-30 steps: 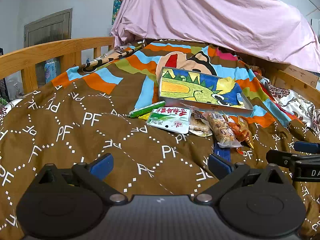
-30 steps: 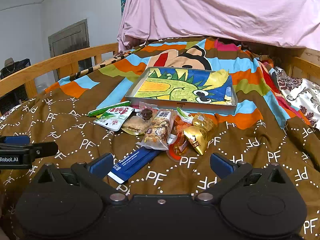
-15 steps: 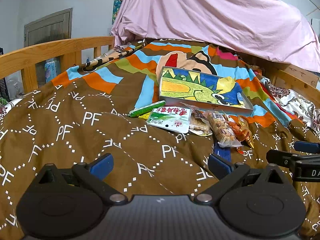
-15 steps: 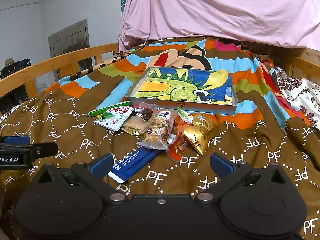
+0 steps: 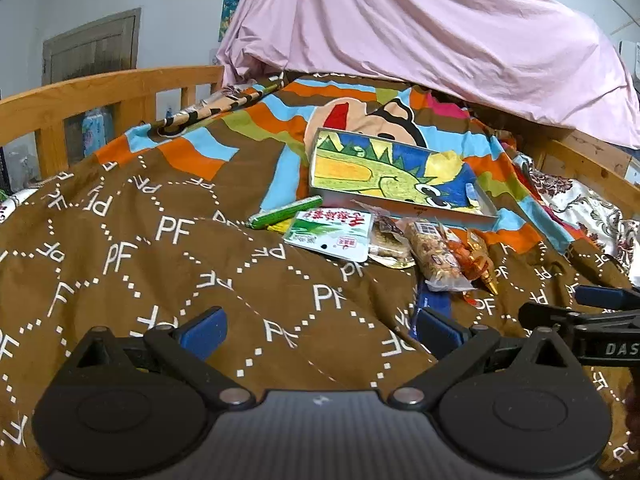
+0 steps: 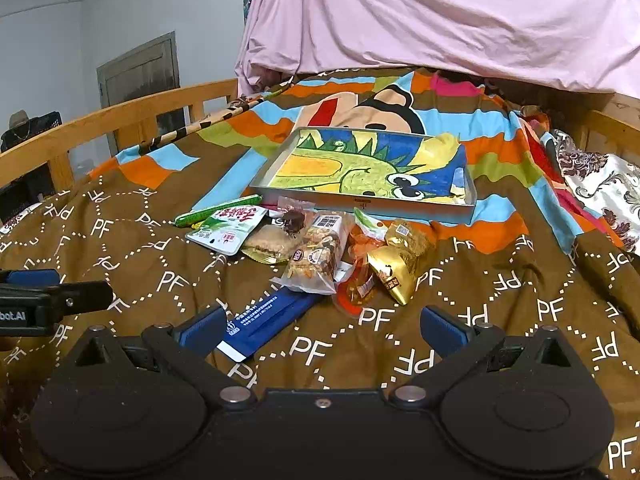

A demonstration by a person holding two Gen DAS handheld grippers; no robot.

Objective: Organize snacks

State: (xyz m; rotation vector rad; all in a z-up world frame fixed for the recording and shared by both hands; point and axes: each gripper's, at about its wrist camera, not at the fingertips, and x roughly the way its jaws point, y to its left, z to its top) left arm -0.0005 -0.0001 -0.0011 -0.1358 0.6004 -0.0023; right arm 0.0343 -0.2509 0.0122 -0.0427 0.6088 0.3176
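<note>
Several snacks lie in a loose pile on the brown quilt: a green-and-white packet (image 6: 229, 227), a green stick (image 6: 218, 211), a nut bar (image 6: 316, 254), a gold packet (image 6: 394, 270), an orange packet (image 6: 357, 286) and a blue sachet (image 6: 266, 318). Behind them stands a shallow box with a dragon drawing (image 6: 370, 170). The packet (image 5: 330, 233) and box (image 5: 394, 174) also show in the left wrist view. My right gripper (image 6: 320, 326) is open and empty just short of the pile. My left gripper (image 5: 320, 328) is open and empty, left of the pile.
A wooden bed rail (image 6: 120, 116) runs along the left side. A pink sheet (image 6: 440, 16) hangs at the back. A floral cloth (image 6: 600, 176) and wooden frame lie on the right. The quilt (image 5: 160, 248) spreads over the bed.
</note>
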